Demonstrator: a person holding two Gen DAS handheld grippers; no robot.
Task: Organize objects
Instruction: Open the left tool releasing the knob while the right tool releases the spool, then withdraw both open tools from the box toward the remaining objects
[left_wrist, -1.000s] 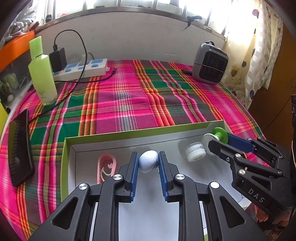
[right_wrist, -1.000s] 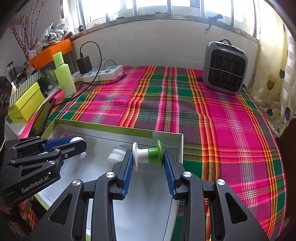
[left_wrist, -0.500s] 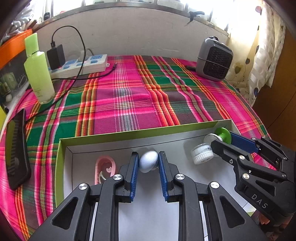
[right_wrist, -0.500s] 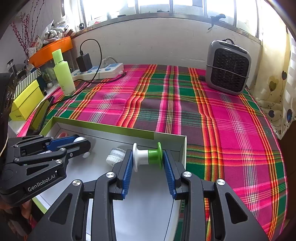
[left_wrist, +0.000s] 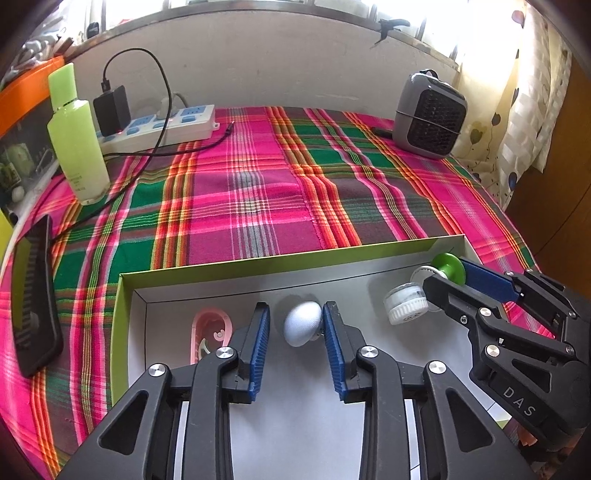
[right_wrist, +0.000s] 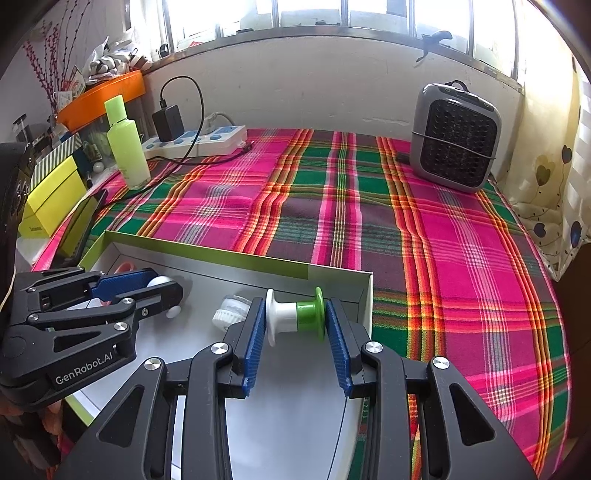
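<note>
Inside the green-rimmed box (left_wrist: 207, 271), the left gripper (left_wrist: 295, 325) has just been opening; its blue pads stand apart from the white egg-shaped piece (left_wrist: 302, 328) lying between them. The right gripper (right_wrist: 295, 321) clamps the white-and-green spool (right_wrist: 295, 315) endwise at the box's right end, beside a ribbed white cap (right_wrist: 231, 314).

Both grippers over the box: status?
Left gripper fingers just opened, egg-shaped piece loose between them in the box. Right gripper shut on green-white spool. Nothing blocking.
</note>
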